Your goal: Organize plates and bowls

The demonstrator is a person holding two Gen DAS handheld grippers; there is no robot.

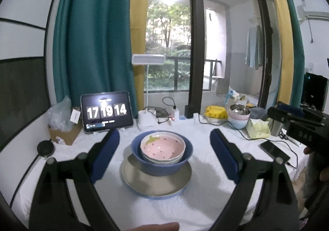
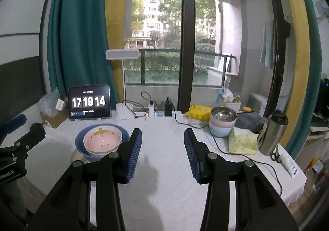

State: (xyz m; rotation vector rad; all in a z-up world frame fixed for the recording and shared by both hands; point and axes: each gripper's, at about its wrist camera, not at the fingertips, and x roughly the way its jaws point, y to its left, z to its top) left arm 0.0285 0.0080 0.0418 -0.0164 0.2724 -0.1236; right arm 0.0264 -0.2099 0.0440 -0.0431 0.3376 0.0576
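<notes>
A pink strawberry bowl [image 1: 162, 145] sits nested in a blue bowl [image 1: 162, 164], which stands on a beige plate [image 1: 144, 177] stacked on a blue plate [image 1: 164, 195]. My left gripper [image 1: 164, 140] is open, its jaws wide on either side of the stack, not touching it. The stack also shows at the left in the right wrist view [image 2: 102, 140]. My right gripper [image 2: 162, 138] is open and empty over bare tablecloth to the right of the stack. A second stack of bowls [image 2: 223, 125], steel on pink on light blue, stands at the back right.
A tablet clock [image 2: 89, 101] and a lamp base [image 2: 124, 112] stand at the back. Chargers and cables [image 2: 226, 148] cross the cloth. A steel tumbler [image 2: 272, 132], a yellow-green packet [image 2: 243, 141], scissors [image 2: 276, 154] and a tube [image 2: 289, 164] lie at right. A phone [image 1: 274, 150] lies near the right edge.
</notes>
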